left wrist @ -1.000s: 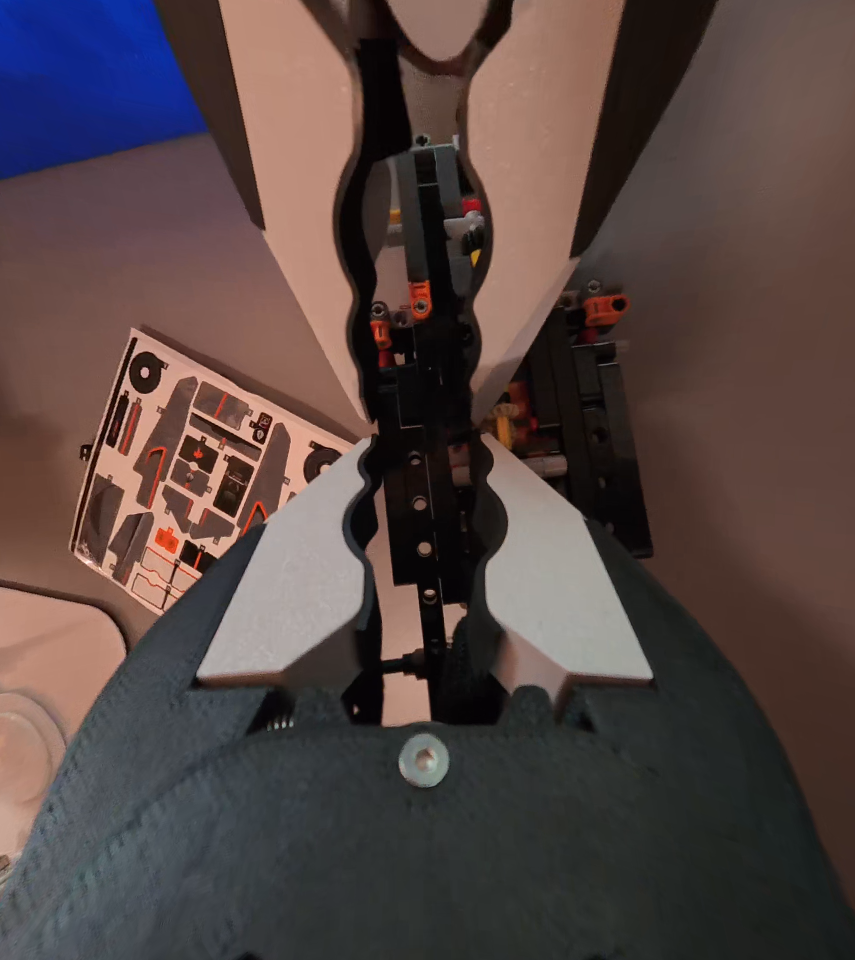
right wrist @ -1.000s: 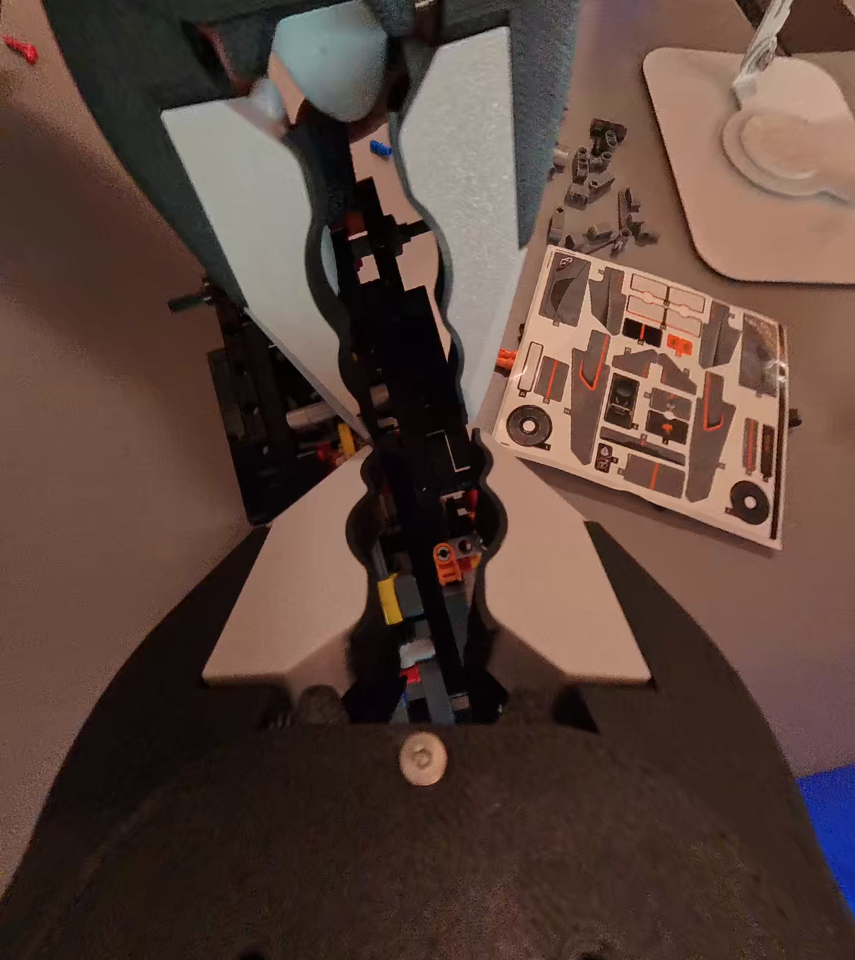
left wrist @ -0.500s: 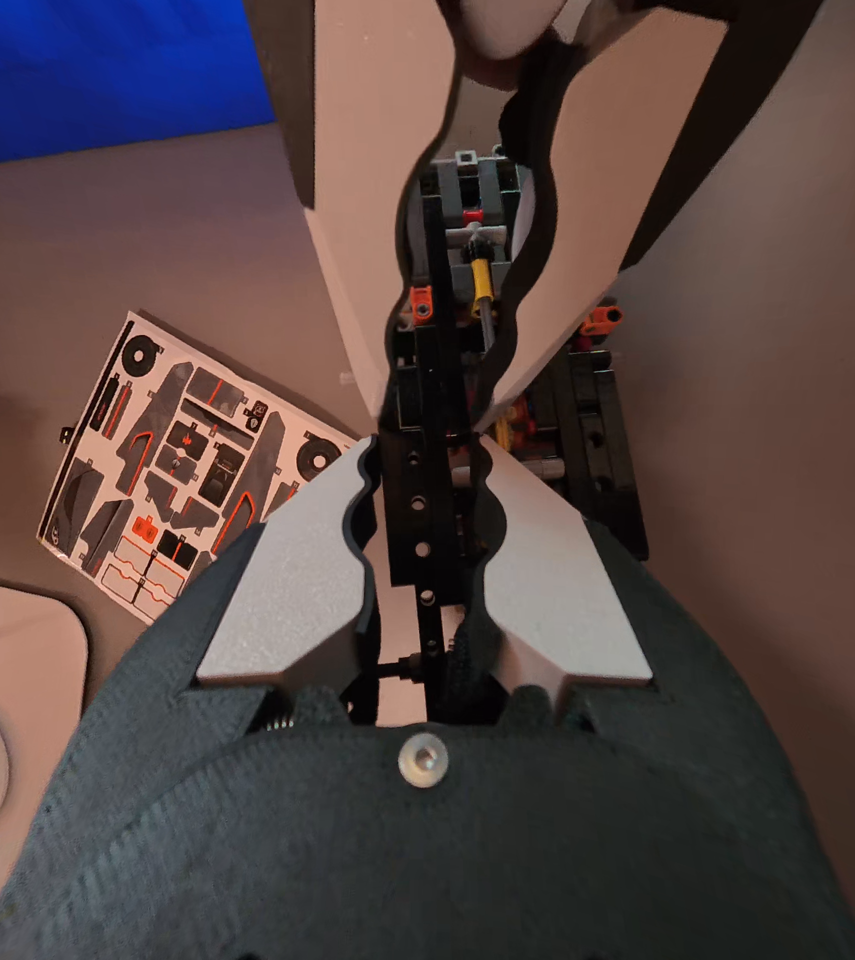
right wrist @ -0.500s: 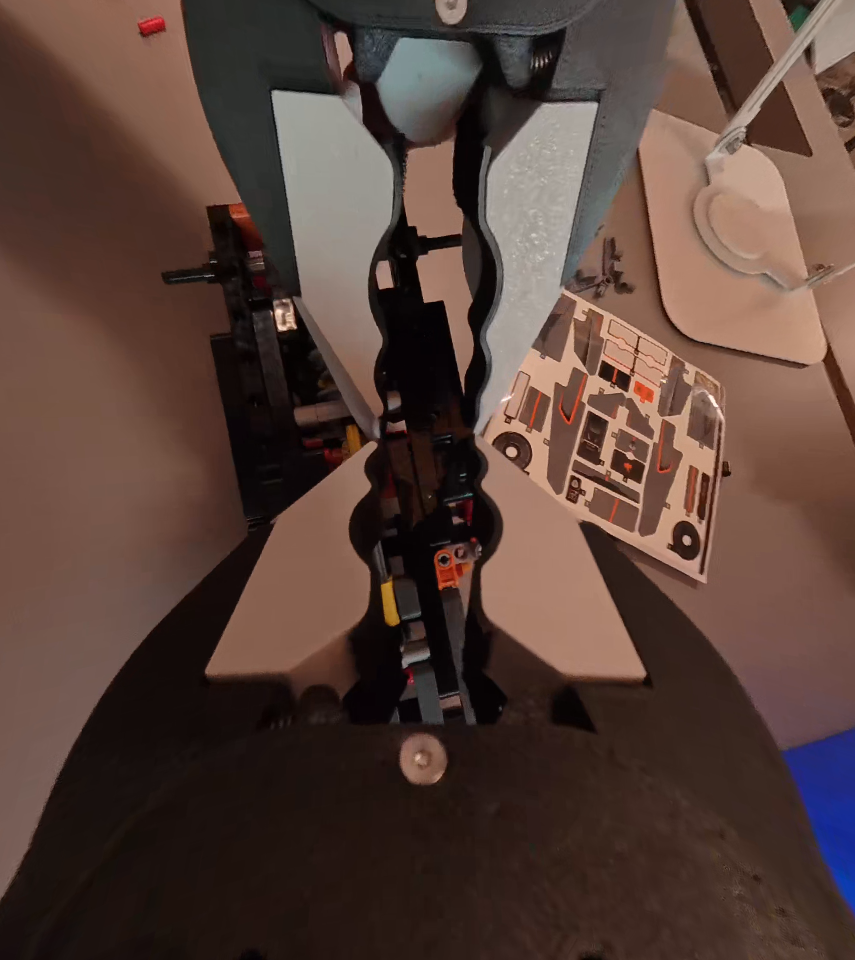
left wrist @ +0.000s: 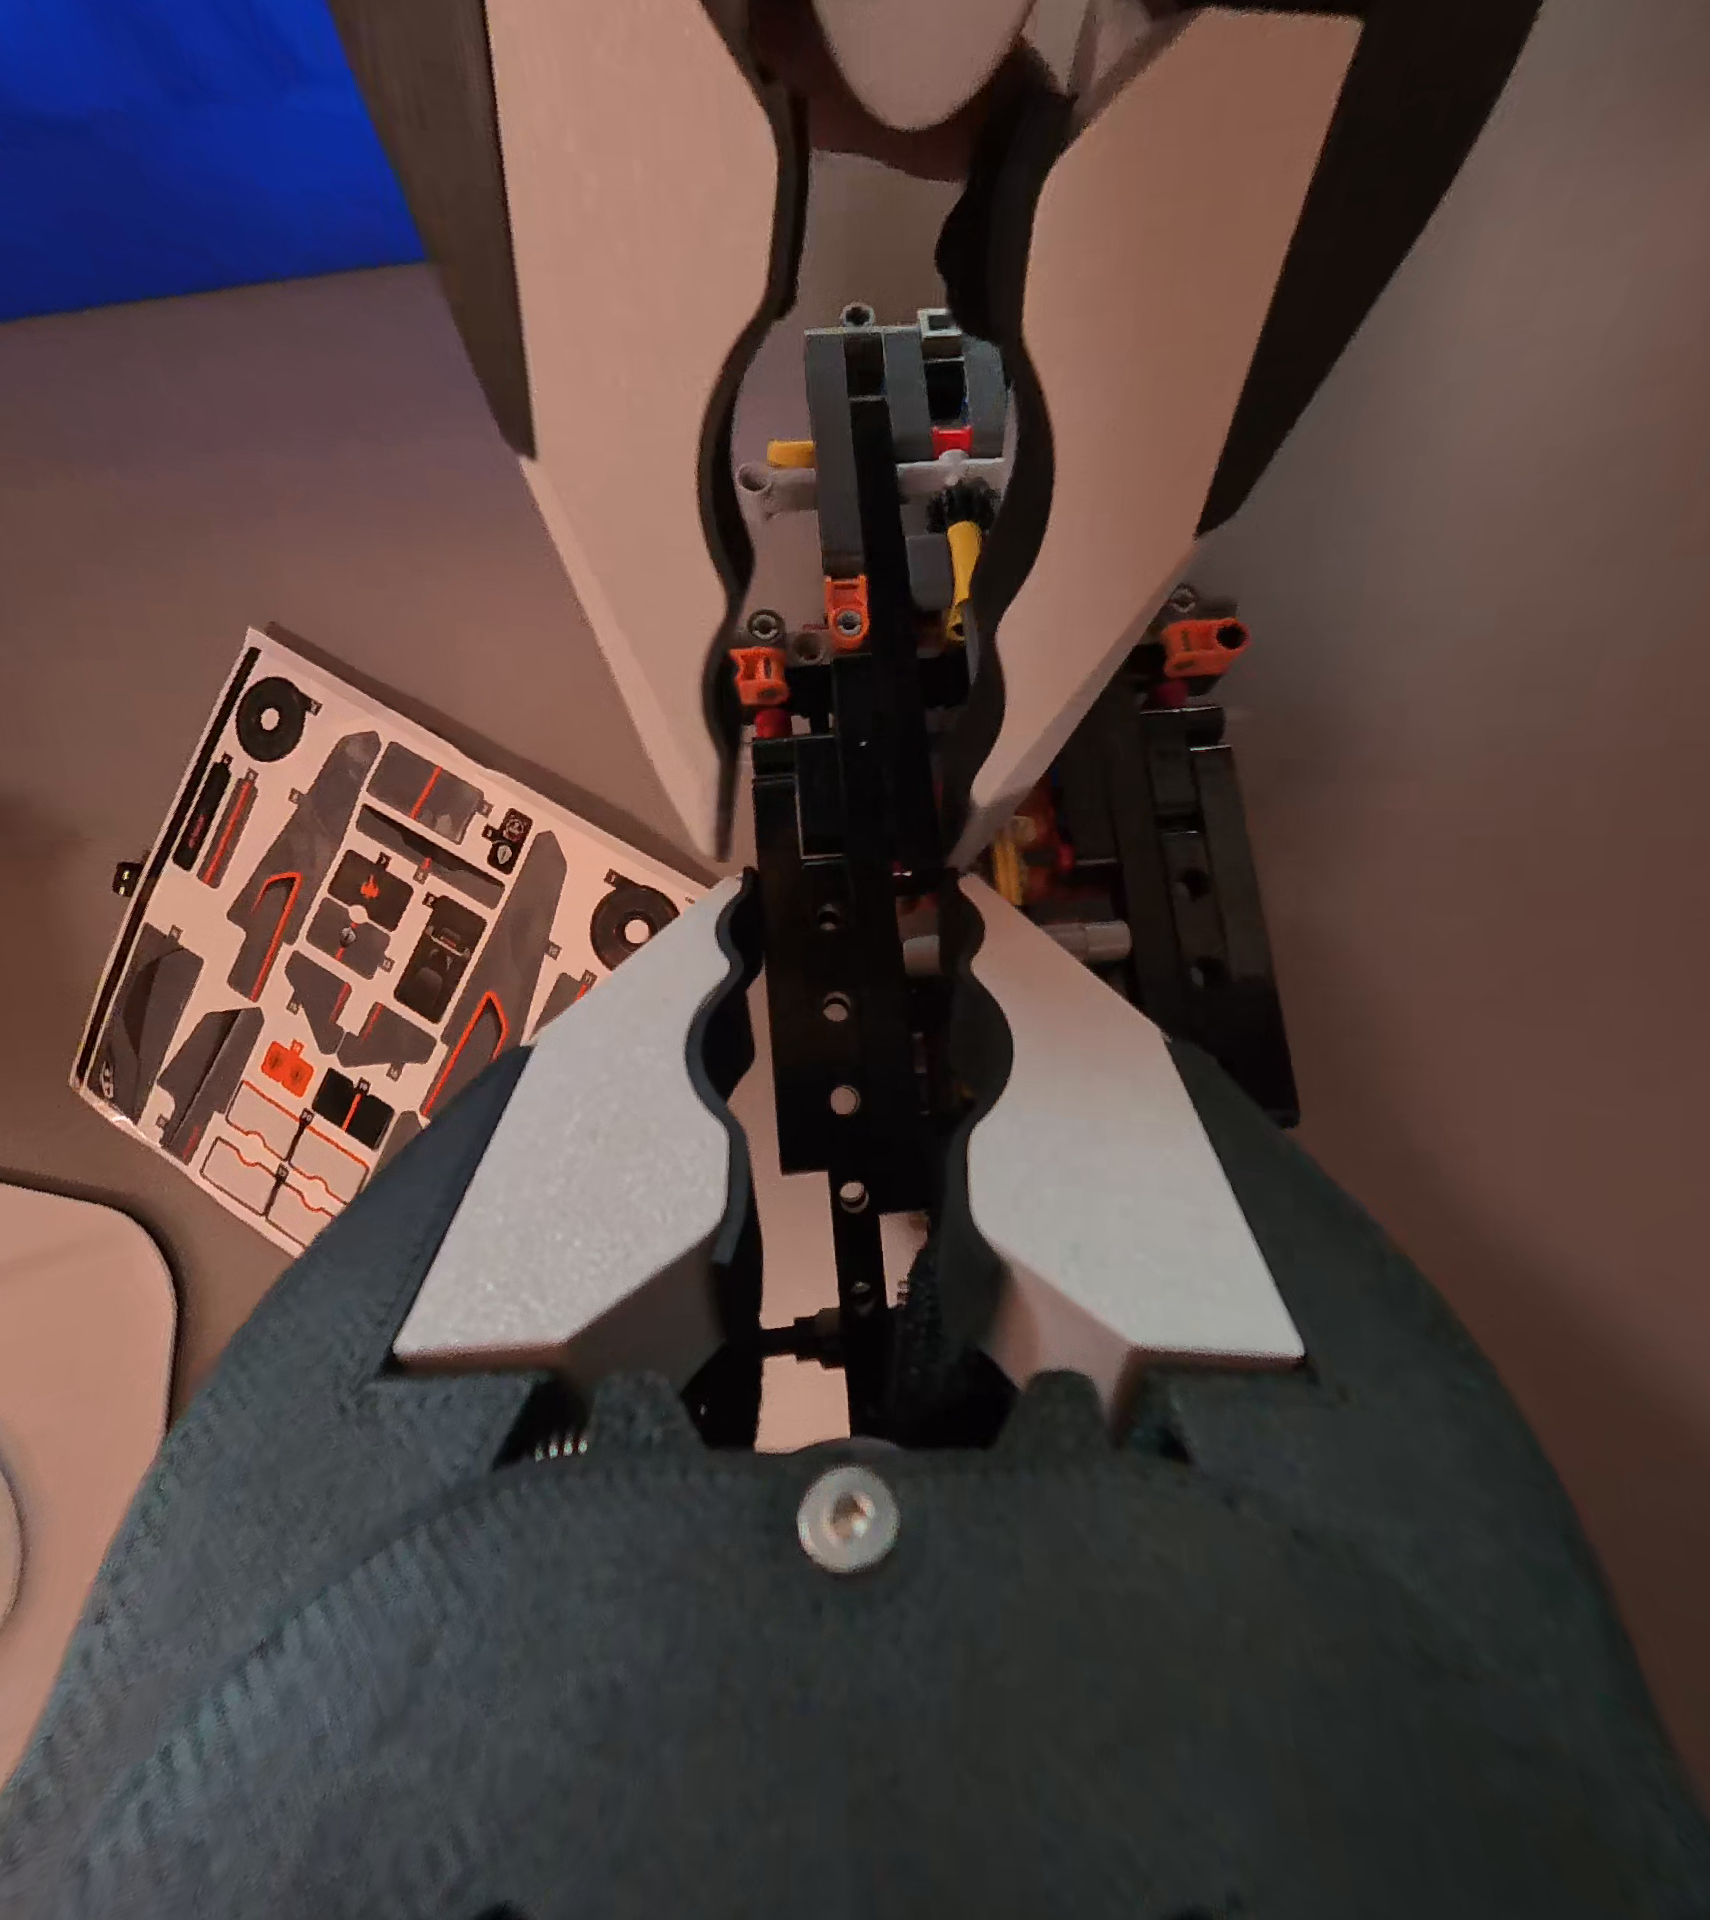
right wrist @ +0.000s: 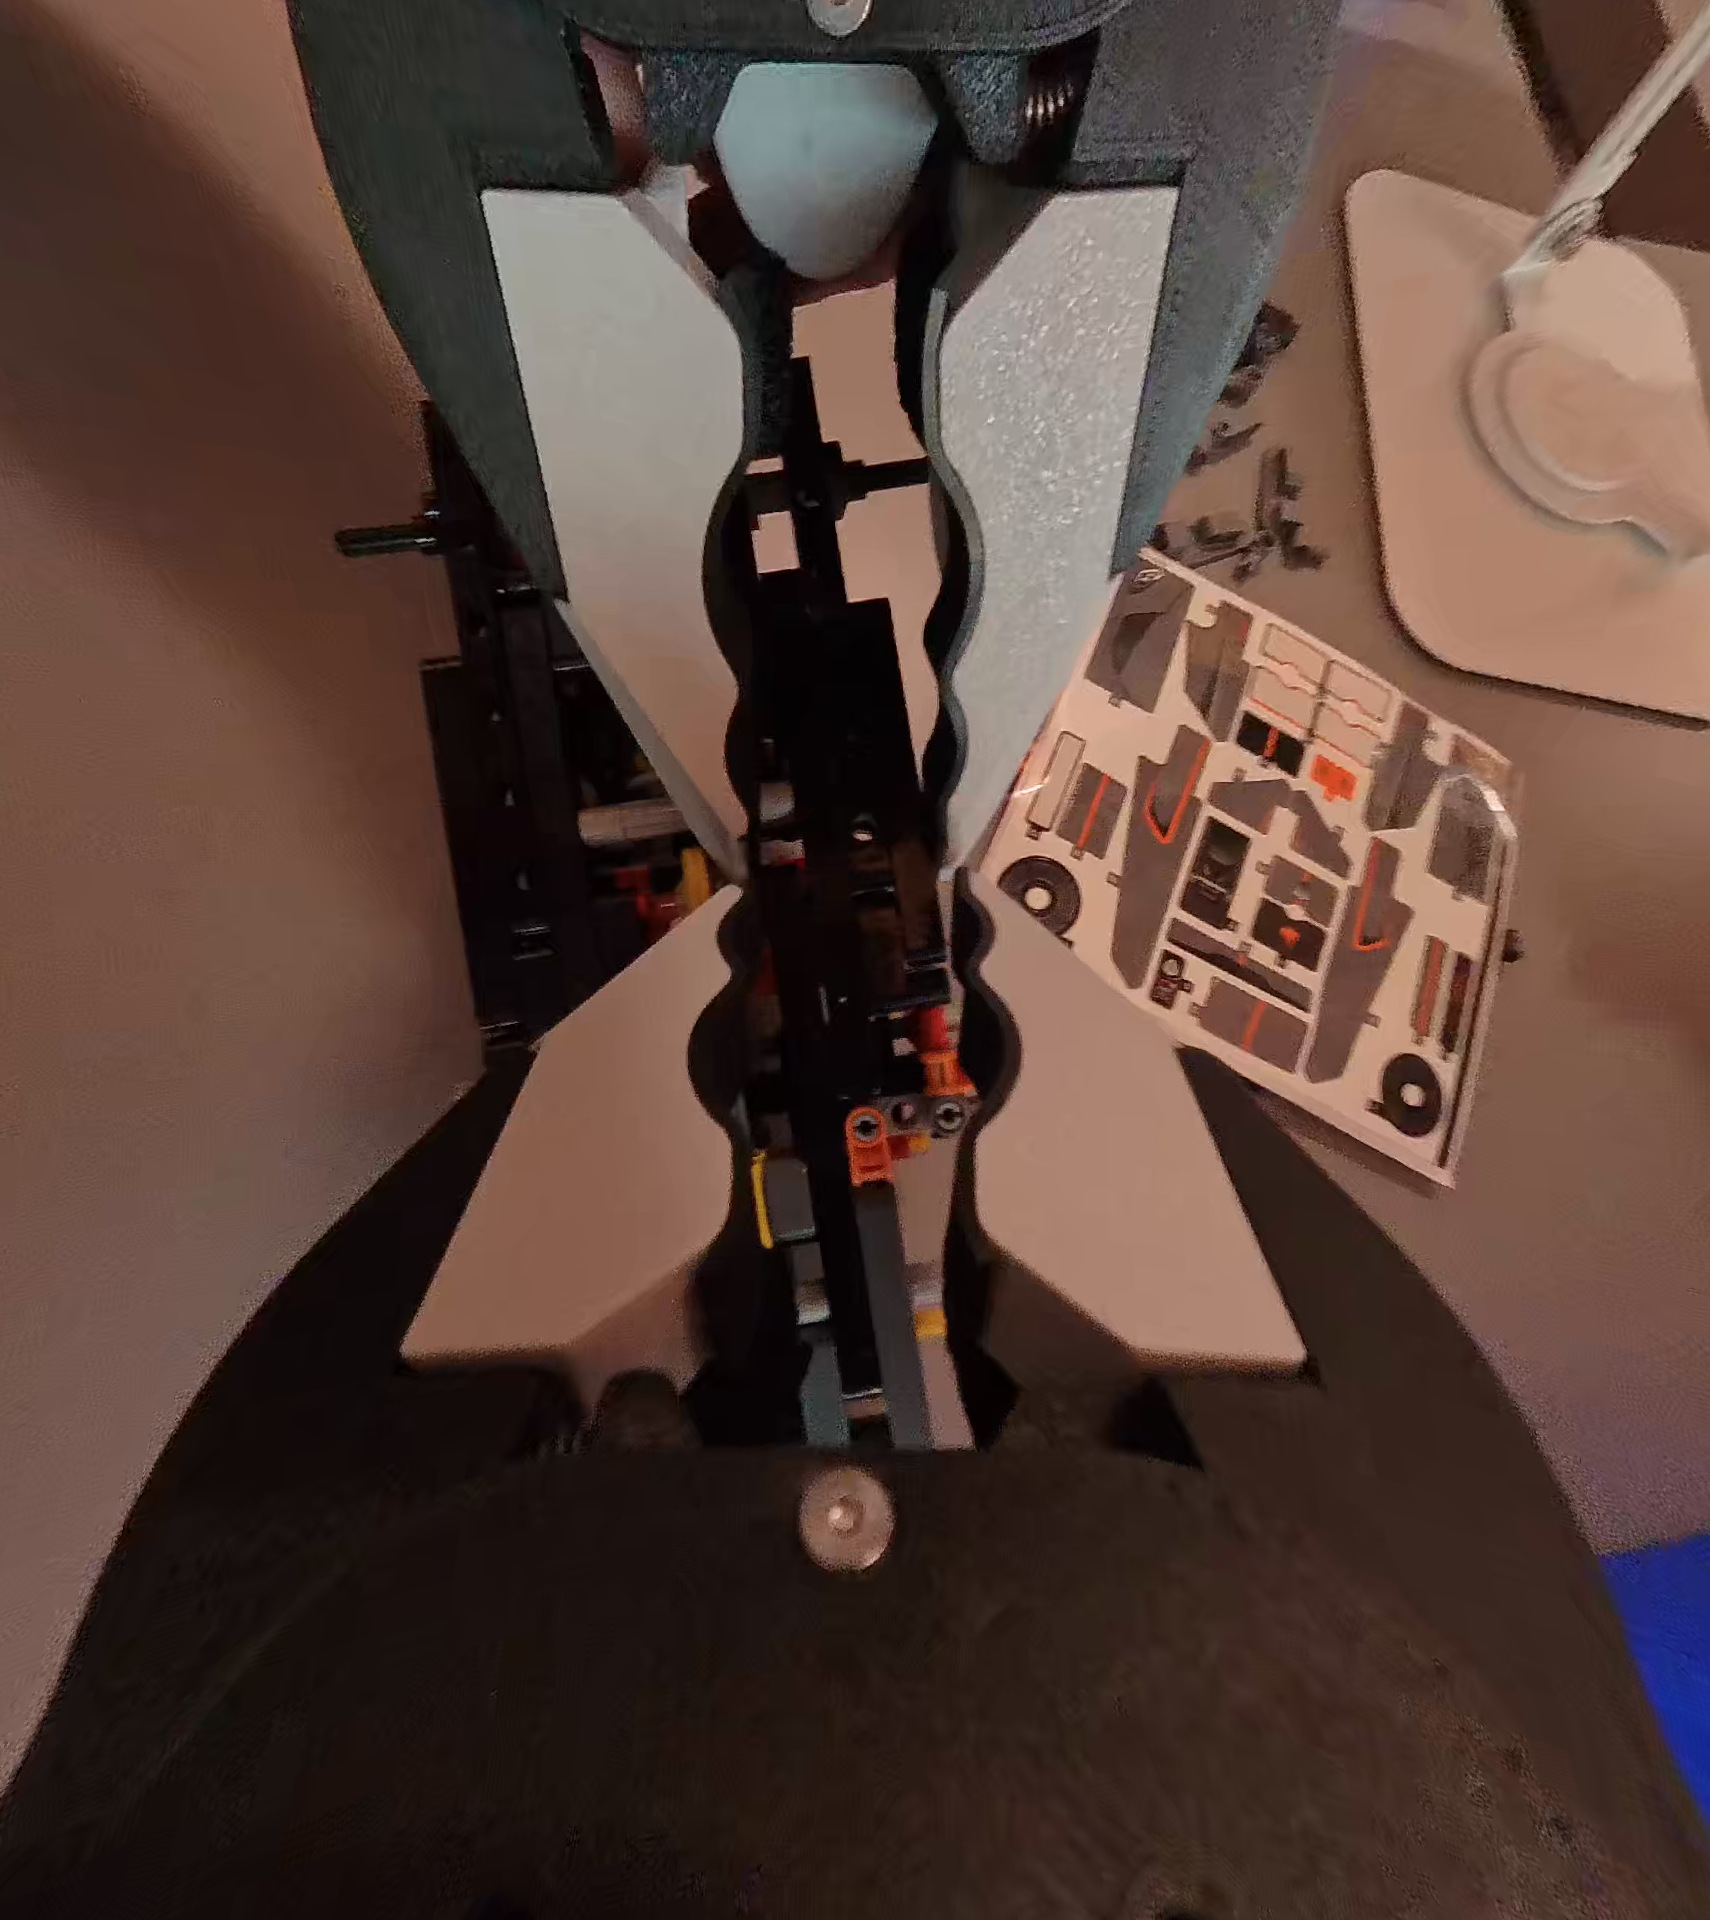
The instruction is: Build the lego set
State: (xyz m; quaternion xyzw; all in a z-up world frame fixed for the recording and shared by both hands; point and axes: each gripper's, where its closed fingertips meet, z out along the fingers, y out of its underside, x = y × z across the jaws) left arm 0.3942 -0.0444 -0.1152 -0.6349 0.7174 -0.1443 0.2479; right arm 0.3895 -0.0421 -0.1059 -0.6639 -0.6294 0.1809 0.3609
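Note:
A long black Technic assembly (left wrist: 851,997) with orange, yellow and grey parts is held in the air between both grippers. My left gripper (left wrist: 851,888) is shut on its black beam end. My right gripper (right wrist: 851,891) is shut on the other end (right wrist: 835,1039), the one with an orange connector (right wrist: 870,1143). The two grippers face each other with their tips almost touching. The right gripper's fingers (left wrist: 612,468) show at the top of the left wrist view, and the left gripper's fingers (right wrist: 622,468) at the top of the right wrist view. A second black assembly (left wrist: 1194,914) lies on the table below.
A sticker sheet (left wrist: 363,935) lies on the brown table; it also shows in the right wrist view (right wrist: 1266,883). A white stand base (right wrist: 1537,468) is beyond it, with several loose grey parts (right wrist: 1246,520) beside it. A blue surface (left wrist: 103,156) borders the table. The tips of both grippers are at nearly the same place.
Both grippers have kept their hold on the assembly. The pair has turned and shifted over the table, and each gripper now faces the other more squarely.

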